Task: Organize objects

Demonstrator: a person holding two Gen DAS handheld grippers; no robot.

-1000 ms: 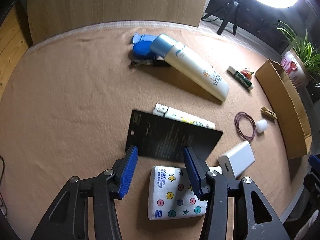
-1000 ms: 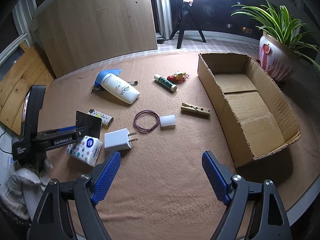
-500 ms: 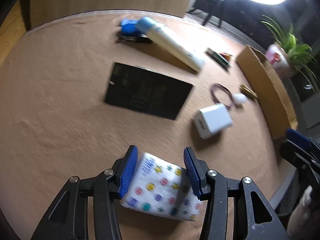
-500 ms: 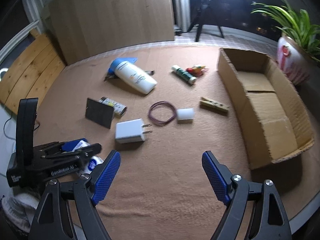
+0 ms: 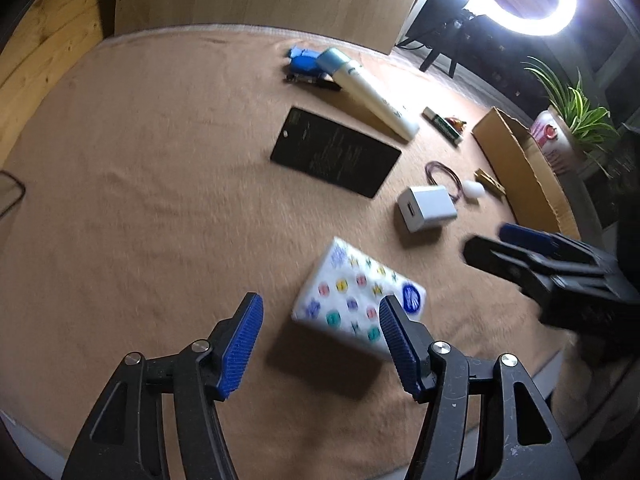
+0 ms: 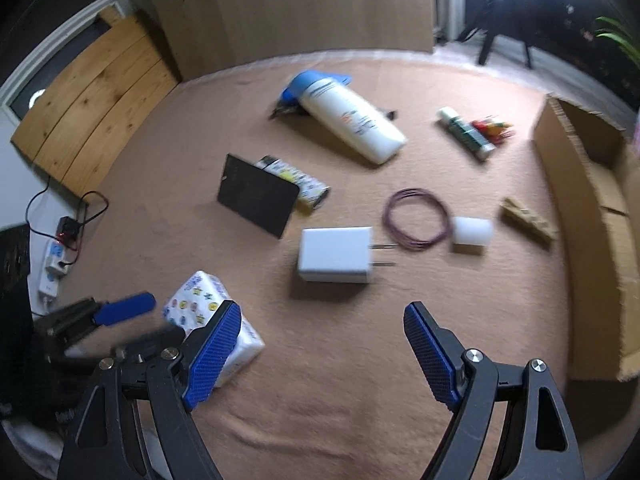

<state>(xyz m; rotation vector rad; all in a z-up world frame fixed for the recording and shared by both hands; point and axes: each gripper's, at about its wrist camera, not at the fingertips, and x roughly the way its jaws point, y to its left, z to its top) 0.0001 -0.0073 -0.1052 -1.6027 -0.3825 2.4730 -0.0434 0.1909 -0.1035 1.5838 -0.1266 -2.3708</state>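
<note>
Left tongs [image 5: 320, 344] just opened; right tongs [image 6: 322, 354] gape wide

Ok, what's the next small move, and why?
Probably bring the open right gripper onto the tissue pack: the left gripper has just been opening its jaws, the pack lies free on the mat, and the box sits on the right's side.

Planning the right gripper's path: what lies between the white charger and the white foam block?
In the right wrist view, the purple wire loop lies between charger and foam block.
</note>
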